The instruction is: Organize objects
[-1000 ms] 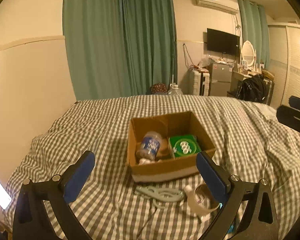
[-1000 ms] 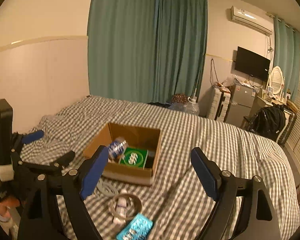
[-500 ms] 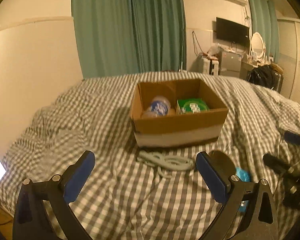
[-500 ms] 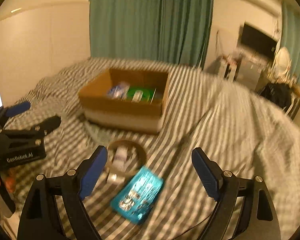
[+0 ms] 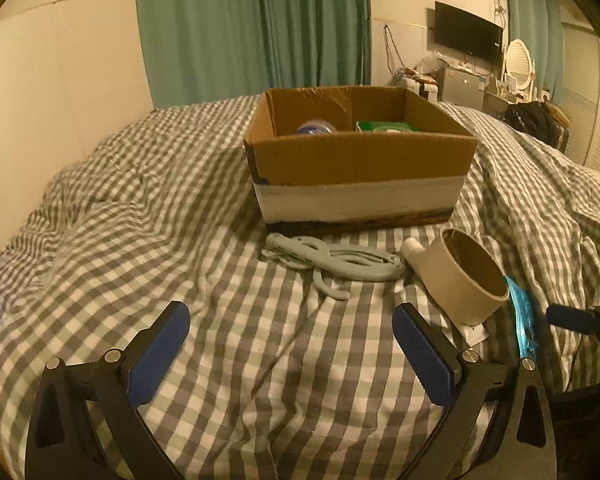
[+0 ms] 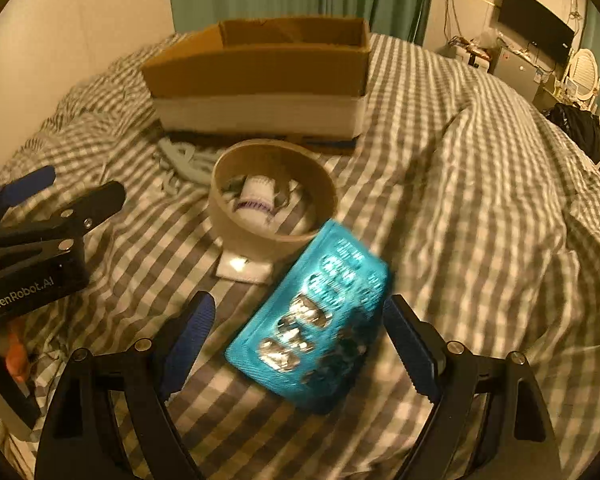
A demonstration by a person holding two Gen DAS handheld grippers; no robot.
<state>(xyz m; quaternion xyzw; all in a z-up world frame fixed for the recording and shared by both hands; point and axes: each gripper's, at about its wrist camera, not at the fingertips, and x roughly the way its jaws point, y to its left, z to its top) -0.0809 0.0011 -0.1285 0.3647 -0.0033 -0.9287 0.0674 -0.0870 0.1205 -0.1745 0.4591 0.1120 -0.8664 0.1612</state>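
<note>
A cardboard box (image 5: 360, 160) stands on the checked bed and holds a blue-labelled bottle (image 5: 316, 127) and a green packet (image 5: 384, 126). In front of it lie a pale grey plastic hanger (image 5: 332, 258), a roll of tape (image 5: 464, 276) and a small white bottle (image 5: 412, 248). In the right wrist view the white bottle (image 6: 258, 196) lies inside the tape roll (image 6: 272, 200). A blue blister pack (image 6: 316, 324) lies between the fingers of my open right gripper (image 6: 300, 340), untouched by the pads. My left gripper (image 5: 300, 352) hangs open and empty over bare bedding, short of the hanger.
The checked duvet (image 5: 140, 220) is rumpled, with a raised fold to the right (image 6: 480, 140). My left gripper (image 6: 68, 192) sits close on the left of the tape roll. Green curtains (image 5: 252, 24), a wall and furniture (image 5: 468, 88) lie beyond the bed.
Both grippers have dropped low over the bed and moved forward. The right one now straddles the blue blister pack. The left one has come nearer the hanger. Both stayed open.
</note>
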